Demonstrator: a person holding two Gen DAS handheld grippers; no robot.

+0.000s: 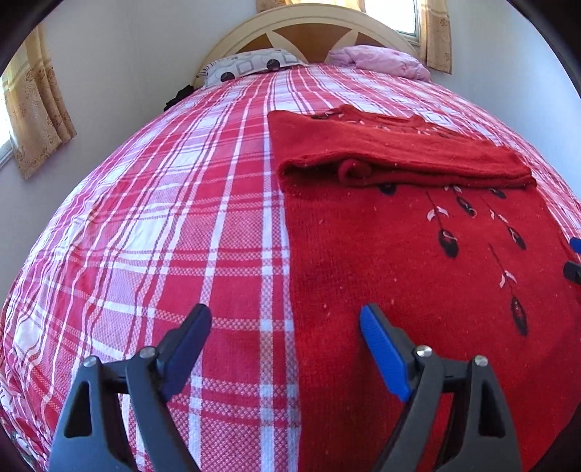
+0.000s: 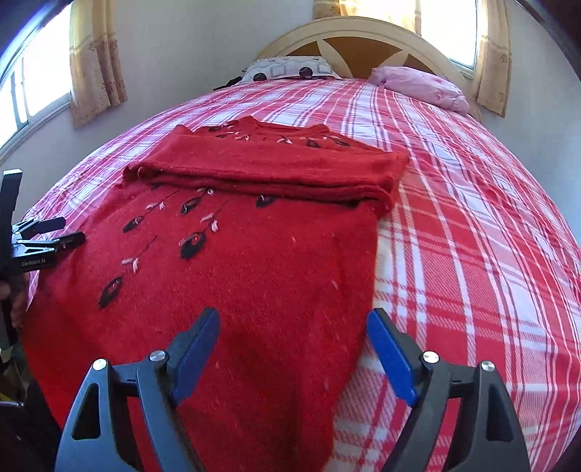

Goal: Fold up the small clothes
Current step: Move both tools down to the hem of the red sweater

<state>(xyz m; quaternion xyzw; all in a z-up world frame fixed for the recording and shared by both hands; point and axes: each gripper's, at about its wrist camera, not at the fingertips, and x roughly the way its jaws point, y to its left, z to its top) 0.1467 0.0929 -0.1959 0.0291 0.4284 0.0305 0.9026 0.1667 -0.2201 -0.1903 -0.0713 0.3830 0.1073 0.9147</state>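
Note:
A red knitted sweater (image 1: 417, 261) with black and pink embroidered leaves lies flat on the bed; it also shows in the right wrist view (image 2: 254, 261). Its sleeves are folded across the chest as a thick band (image 2: 276, 174). My left gripper (image 1: 287, 319) is open and empty, hovering over the sweater's left edge near the hem. My right gripper (image 2: 294, 323) is open and empty over the sweater's right edge near the hem. The left gripper also shows at the left edge of the right wrist view (image 2: 47, 239).
The bed has a red and white plaid cover (image 1: 181, 225). A patterned pillow (image 1: 250, 65) and a pink pillow (image 1: 385, 60) lie by the cream headboard (image 1: 312, 21). Curtained windows (image 2: 94, 61) are on the walls.

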